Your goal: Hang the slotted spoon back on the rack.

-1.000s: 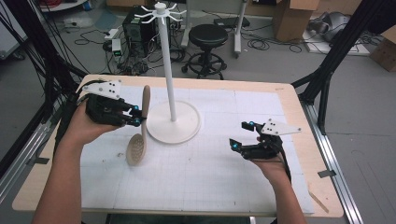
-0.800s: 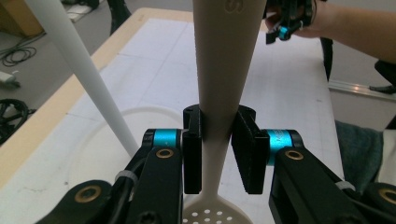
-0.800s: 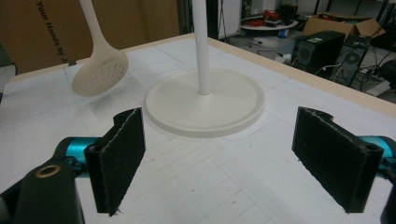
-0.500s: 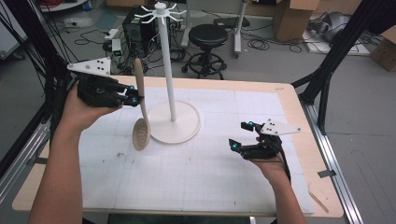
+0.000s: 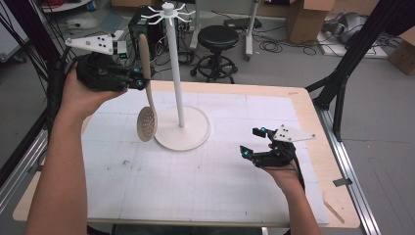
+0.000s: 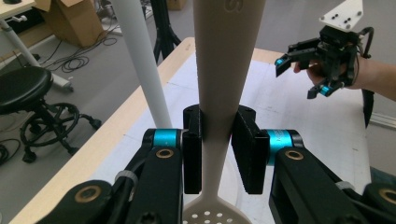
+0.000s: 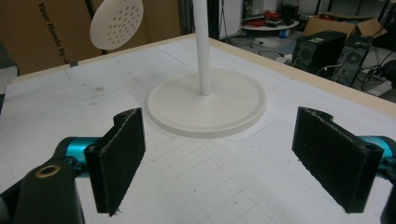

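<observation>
Workshop floor with stool point(image 5: 218, 36) and boxes beyond; white gridded desk point(image 5: 195, 181) below. White hook stand point(image 5: 179, 98) upright near desk centre. Beige slotted spoon point(image 5: 145, 88) hanging bowl-down at stand's nine o'clock, handle pinched by left gripper point(image 5: 142, 83) jaws. Right gripper point(image 5: 257, 142) at four o'clock, jaws spread, empty.

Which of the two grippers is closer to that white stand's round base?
Right. The right gripper, jaws open, hovers low over the table just beside the round base. The left gripper is raised well above it, shut on the slotted spoon.
</observation>
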Demonstrator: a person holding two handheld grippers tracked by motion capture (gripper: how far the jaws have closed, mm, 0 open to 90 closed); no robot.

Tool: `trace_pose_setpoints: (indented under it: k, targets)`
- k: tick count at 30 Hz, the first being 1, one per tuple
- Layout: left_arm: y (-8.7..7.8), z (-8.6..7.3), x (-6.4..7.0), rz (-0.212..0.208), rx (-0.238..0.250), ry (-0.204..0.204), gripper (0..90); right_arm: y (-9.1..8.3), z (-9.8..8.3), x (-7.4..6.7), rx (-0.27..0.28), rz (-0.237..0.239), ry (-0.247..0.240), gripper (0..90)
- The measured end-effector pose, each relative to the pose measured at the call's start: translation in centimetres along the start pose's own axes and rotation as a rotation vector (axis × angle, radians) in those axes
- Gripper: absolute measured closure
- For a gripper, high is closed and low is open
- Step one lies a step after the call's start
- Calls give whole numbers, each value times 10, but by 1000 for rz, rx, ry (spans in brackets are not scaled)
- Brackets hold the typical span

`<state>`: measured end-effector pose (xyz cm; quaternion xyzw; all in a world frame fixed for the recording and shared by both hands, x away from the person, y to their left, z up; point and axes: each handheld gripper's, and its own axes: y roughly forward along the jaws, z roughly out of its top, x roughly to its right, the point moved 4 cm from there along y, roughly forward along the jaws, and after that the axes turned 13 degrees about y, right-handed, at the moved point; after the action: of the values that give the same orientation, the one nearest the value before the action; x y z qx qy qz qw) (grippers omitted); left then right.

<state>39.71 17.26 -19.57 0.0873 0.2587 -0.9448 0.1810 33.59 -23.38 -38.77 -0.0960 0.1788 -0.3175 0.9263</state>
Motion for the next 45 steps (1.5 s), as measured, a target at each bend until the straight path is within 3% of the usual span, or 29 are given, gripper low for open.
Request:
trace_pose_setpoints:
  k: [11, 27, 37, 45]
  targets:
    - [-1, 9, -15, 45, -43, -23, 745, -1, 0, 0, 5, 0, -2, 168]
    - [5, 9, -25, 75, -87, -42, 744, -1, 1, -1, 10, 3, -6, 168]
    - [2, 14, -25, 75, -72, -42, 744, -1, 1, -1, 8, 3, -2, 168]
    - [8, 21, -24, 68, -94, -30, 744, -1, 1, -1, 8, 2, -7, 168]
